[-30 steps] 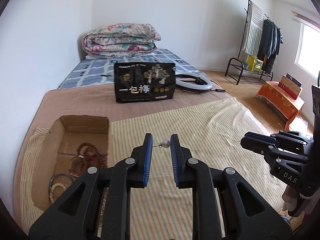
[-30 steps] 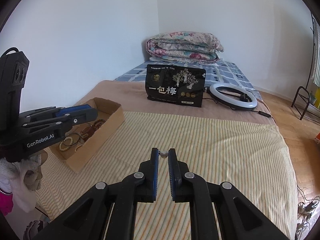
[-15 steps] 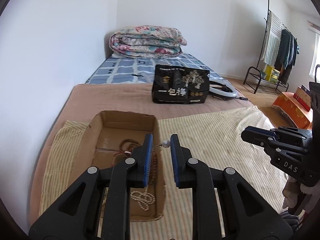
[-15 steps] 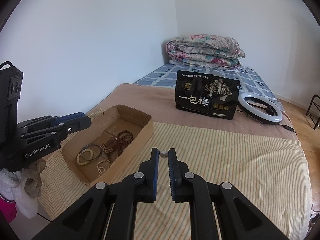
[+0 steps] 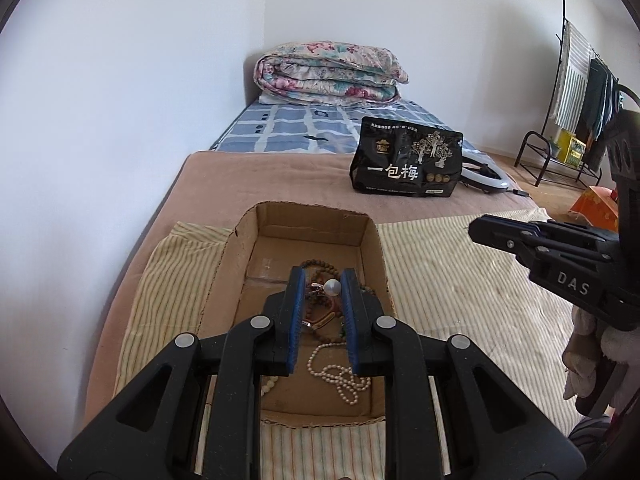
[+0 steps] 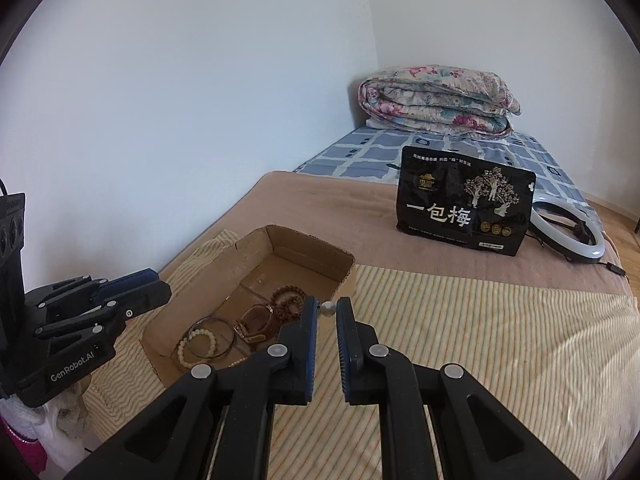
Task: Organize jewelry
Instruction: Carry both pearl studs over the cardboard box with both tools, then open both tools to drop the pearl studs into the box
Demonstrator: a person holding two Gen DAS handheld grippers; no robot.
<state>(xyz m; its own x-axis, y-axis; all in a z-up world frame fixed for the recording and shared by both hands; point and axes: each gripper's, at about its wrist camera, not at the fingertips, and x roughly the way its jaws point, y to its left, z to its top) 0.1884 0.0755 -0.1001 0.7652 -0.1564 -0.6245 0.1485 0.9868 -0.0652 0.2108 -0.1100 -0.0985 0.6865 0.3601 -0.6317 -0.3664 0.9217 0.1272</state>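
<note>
A bed (image 5: 224, 184) fills the middle of both views, spread with a tan blanket (image 6: 320, 216) and, toward the lower part of the frame, a striped cloth (image 6: 500, 328). On the striped cloth, at lower left in the right wrist view, sits an open cardboard box (image 6: 344, 270). Farther back, right of centre, a black printed bag (image 6: 464, 208) stands on the blanket beside a ring light (image 6: 592, 240), and a folded floral quilt (image 5: 332, 74) lies on the blue checked sheet (image 5: 288, 132) at the upper end.

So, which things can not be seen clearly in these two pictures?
- Left wrist view: left gripper hides part of the beads in the cardboard box.
- Both views: what joins each pearl to its pad is too small.
- Right wrist view: right gripper hides the box's near corner.
</note>
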